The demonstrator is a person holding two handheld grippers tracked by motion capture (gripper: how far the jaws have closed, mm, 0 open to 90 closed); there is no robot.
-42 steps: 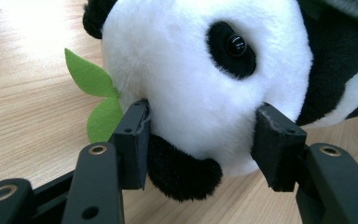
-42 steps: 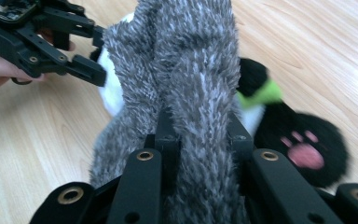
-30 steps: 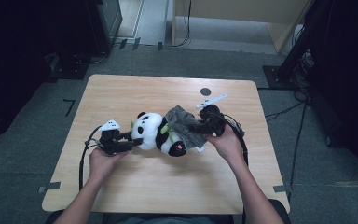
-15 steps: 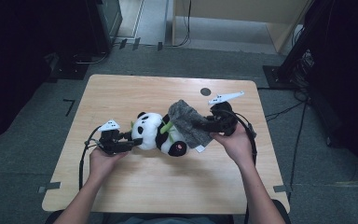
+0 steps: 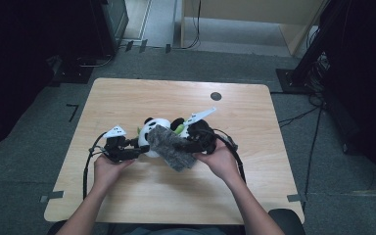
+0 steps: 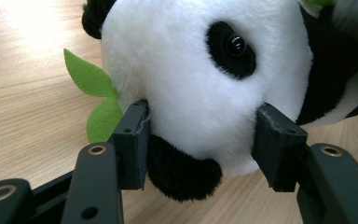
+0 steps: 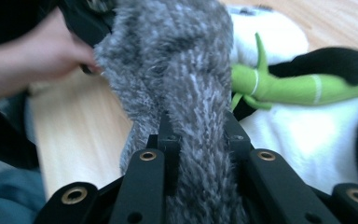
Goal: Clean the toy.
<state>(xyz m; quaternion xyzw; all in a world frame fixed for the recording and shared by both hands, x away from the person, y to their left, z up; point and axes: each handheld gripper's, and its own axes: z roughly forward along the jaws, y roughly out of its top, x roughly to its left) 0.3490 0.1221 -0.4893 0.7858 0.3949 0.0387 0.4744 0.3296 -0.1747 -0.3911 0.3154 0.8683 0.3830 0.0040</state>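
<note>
Left gripper [image 5: 136, 151] is clamped on the toy panda's [image 5: 152, 133] head; in the left gripper view the two jaws press into the white plush from either side, near the black ear at the bottom. It has held in place over the last second. The panda lies on the tabletop [image 5: 254, 186] roughly mid-table, head to the left, body running right under the cloth.

Right gripper [image 5: 188, 144] is pinching the grey fuzzy cloth [image 5: 172, 148]; in the right gripper view the jaws are squeezed hard on a bunched fold of it.

What changed: a second ago the cloth sat to the right of the panda, over its body. Half a second ago it was lifted further right. Now the right hand [image 5: 219, 159] has swung it back left and nearer, and the cloth drapes across the panda's body up to the head. The green bamboo stalk [image 7: 284, 86] in the panda's arms shows just right of the cloth.

My read: this looks like wrapping or covering the panda, with the left gripper as an anchor. Covering is partway, since the head and the far ear are bare. The next pull probably needs the cloth drawn left over the head, with no let-go until then.
</note>
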